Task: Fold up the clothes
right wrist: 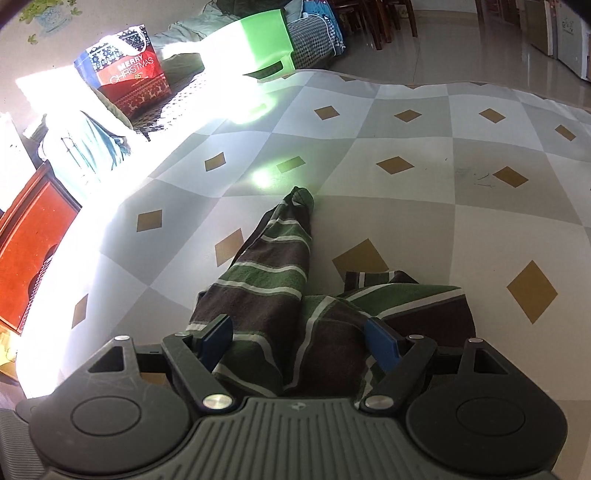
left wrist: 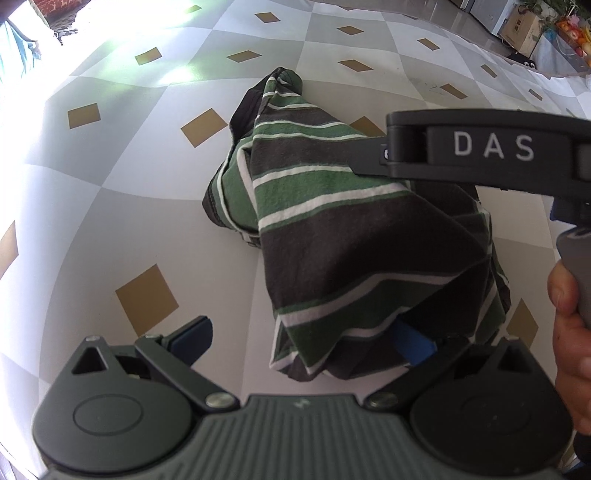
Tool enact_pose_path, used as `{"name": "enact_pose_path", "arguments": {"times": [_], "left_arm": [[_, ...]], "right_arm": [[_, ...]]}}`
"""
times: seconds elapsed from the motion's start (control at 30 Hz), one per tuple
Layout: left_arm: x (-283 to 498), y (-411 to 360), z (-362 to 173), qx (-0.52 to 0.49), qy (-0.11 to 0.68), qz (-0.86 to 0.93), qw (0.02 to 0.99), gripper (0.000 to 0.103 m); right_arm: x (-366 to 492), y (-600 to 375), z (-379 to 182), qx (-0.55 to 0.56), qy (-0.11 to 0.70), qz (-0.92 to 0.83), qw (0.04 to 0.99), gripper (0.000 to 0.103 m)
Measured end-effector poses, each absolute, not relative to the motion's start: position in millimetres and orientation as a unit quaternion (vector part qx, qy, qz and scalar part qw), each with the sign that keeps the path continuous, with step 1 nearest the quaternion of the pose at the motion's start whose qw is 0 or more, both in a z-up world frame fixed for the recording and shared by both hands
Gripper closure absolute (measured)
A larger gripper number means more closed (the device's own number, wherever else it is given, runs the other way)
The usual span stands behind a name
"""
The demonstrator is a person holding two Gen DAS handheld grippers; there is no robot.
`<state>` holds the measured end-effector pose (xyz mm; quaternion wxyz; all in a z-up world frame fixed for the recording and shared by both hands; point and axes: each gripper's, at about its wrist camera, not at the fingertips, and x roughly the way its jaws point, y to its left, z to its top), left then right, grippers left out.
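Note:
A striped shirt (left wrist: 332, 240) in green, dark brown and white lies bunched on a checked grey-and-white mat (left wrist: 129, 184). My left gripper (left wrist: 304, 341) stands wide open at the shirt's near end. Its left pad (left wrist: 195, 338) is bare over the mat, and cloth drapes over its right pad (left wrist: 413, 345). The right gripper's body (left wrist: 480, 147) reaches in from the right above the shirt. In the right wrist view the shirt (right wrist: 273, 288) runs away from me as a long ridge. My right gripper (right wrist: 300, 343) is open astride its near end, cloth between the pads.
A person's hand (left wrist: 569, 314) holds the right gripper's handle. Beyond the mat's (right wrist: 406, 206) far left edge stand a red Christmas bag (right wrist: 125, 81), a green box (right wrist: 266, 44) and a red wooden cabinet (right wrist: 33, 243). A cardboard box (left wrist: 522, 26) stands far right.

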<state>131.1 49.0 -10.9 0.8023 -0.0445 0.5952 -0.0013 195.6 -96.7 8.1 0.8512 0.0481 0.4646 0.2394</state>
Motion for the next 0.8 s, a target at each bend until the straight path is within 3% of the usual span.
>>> {"name": "enact_pose_path", "arguments": {"times": [0.2,0.37,0.43,0.8], "left_arm": [[129.6,56.9,-17.2,-0.051,0.605,0.01,0.794,0.0],[130.1,59.7,-18.2,-0.055,0.609,0.02,0.791,0.0],[130.7,60.4,-17.7,-0.056,0.609,0.026,0.791,0.0],[130.1,60.6,-12.9,-0.05,0.599,0.04,0.798,0.0]], "right_arm": [[195.0,-89.7,-5.6,0.025,0.469,0.237,0.851,0.052],[188.5,-91.9,0.1,0.022,0.449,0.248,0.858,0.088],[185.5,-94.5,4.3,0.023,0.44,0.249,0.863,0.093],[162.0,-127.9,41.5,0.037,0.409,0.259,0.874,0.101]]}}
